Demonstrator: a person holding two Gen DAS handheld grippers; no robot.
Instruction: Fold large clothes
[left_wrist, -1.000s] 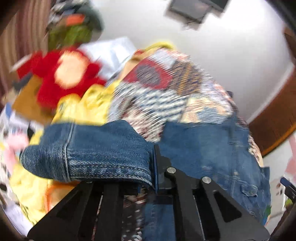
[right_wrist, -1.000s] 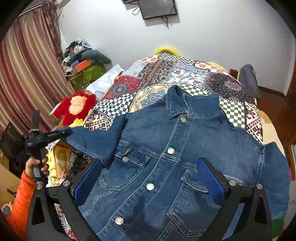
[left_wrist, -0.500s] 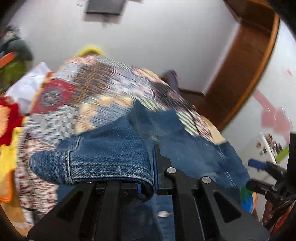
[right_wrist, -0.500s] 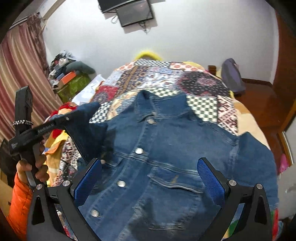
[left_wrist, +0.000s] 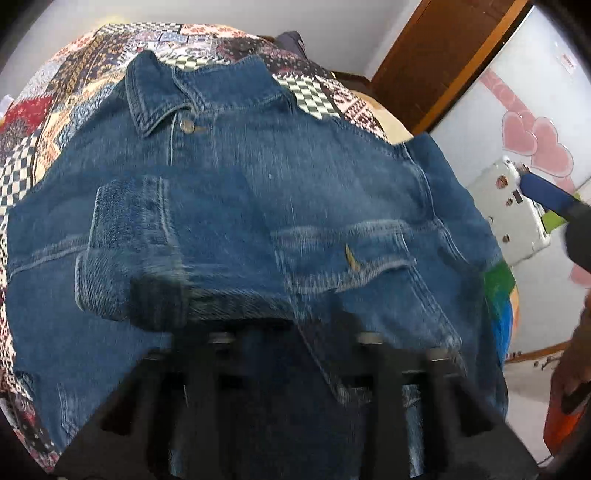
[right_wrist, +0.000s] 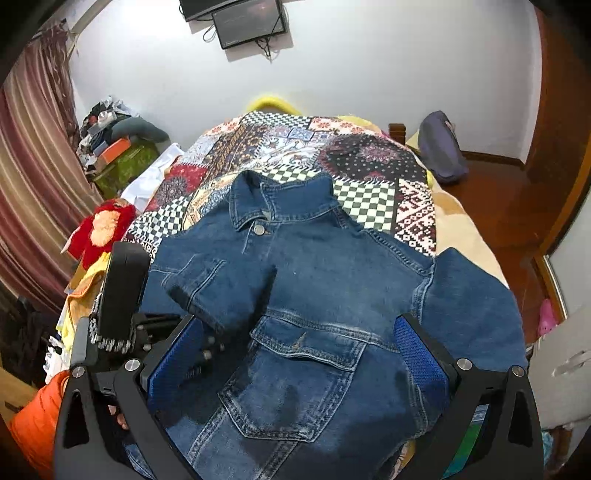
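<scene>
A denim jacket (right_wrist: 332, 295) lies front-up on the bed, over a patchwork quilt (right_wrist: 325, 151), collar toward the head of the bed and hem at the foot. Its left sleeve (right_wrist: 221, 284) is folded in across the chest, the cuff lying near the middle of the front. The other sleeve (right_wrist: 469, 306) lies spread out toward the bed's right edge.

The left gripper (left_wrist: 291, 332) sits right at the folded sleeve's edge, its fingers blurred and half under the cloth; I can't tell whether it is pinching the fabric or has let go. The right gripper (right_wrist: 295, 354) hovers above the jacket's lower front with its blue-padded fingers (right_wrist: 417, 347) wide apart, holding nothing.

A red stuffed toy (right_wrist: 99, 229) sits off the bed's left edge, and a dark screen (right_wrist: 251, 22) hangs on the wall beyond the head of the bed.
</scene>
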